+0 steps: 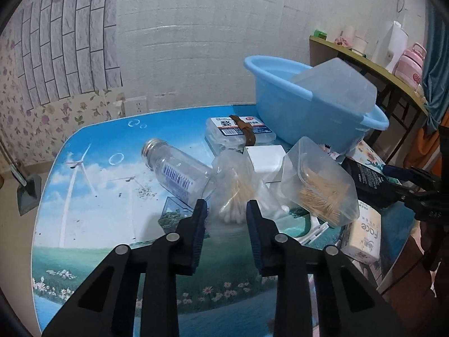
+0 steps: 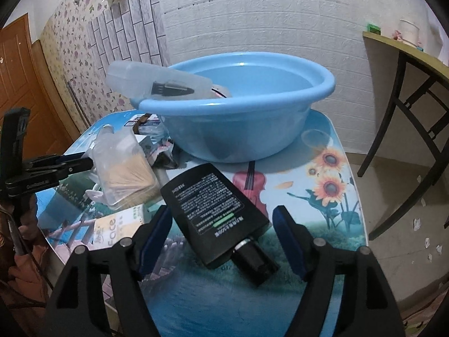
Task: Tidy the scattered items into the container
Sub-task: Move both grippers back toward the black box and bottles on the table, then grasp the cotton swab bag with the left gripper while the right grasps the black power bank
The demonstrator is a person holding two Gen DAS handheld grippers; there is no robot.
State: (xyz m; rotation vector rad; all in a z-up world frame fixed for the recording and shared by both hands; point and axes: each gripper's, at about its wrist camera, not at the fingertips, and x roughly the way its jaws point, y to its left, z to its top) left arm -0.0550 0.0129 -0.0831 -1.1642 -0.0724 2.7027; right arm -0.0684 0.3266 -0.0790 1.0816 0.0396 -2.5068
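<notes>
**Right wrist view: black bottle lined up, basin waiting**

Right wrist view, near to far w/ the blue basin [image 2: 238,129] as landmark: right tongs [image 2: 221,230] are released, jaws spread wide either side of the black bottle [image 2: 216,213], not touching it yet. Bottle lies flat on the surface [image 2: 322,196], cap toward the camera, just in front of the basin. Left of it sits the Face tissue pack [image 2: 118,227], then the clear box of toothpicks [image 2: 126,174]. A frosted plastic case [image 2: 157,84] leans over the basin's left rim, half in.

Left wrist view: left tongs [image 1: 227,216] also released, holding nothing, aimed at the bag of cotton swabs [image 1: 238,191]; clear glass bottle [image 1: 179,174] lies further from the basin.

Likely step: grab the black bottle. Best to close across the flat body, not the cap, square to its sides bc it lies angled; lift clear of the rim before dropping in. Watch the leaning case: a bump could tip it out.
</notes>
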